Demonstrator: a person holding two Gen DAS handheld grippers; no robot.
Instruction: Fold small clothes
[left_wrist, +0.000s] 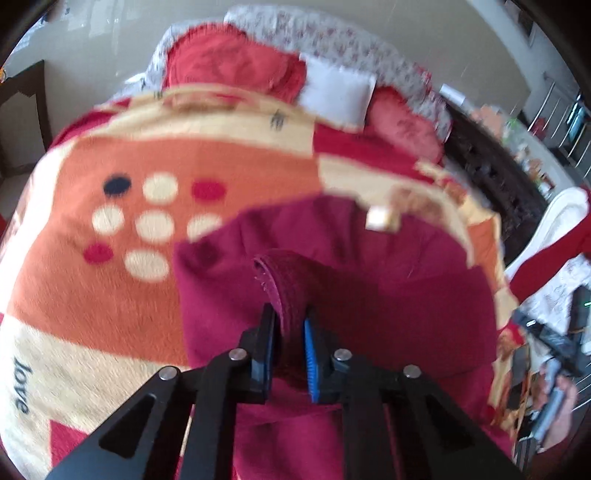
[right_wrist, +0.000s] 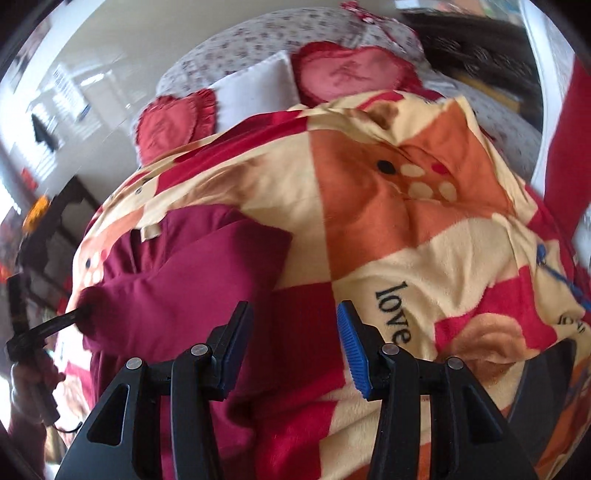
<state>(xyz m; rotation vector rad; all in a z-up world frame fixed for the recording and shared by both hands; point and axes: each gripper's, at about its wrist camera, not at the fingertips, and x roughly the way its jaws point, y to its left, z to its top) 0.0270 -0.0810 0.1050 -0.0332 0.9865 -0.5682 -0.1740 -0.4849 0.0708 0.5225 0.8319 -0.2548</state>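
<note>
A maroon garment (left_wrist: 369, 277) with a small cream label lies on a patterned orange, cream and red blanket (left_wrist: 110, 258) on a bed. My left gripper (left_wrist: 289, 314) is shut on a ribbed cuff of the maroon garment (left_wrist: 284, 280) and lifts it above the cloth. In the right wrist view the garment (right_wrist: 177, 280) lies at the left, and the left gripper (right_wrist: 79, 314) holds its sleeve end there. My right gripper (right_wrist: 293, 314) is open and empty, over the garment's right edge and the blanket (right_wrist: 424, 229).
Red heart-shaped cushions (right_wrist: 343, 75) and a white pillow (right_wrist: 258, 92) lie at the head of the bed. A dark carved bed frame (left_wrist: 491, 177) and cluttered items (left_wrist: 554, 332) stand to the right. A dark cabinet (right_wrist: 55, 236) stands at the left.
</note>
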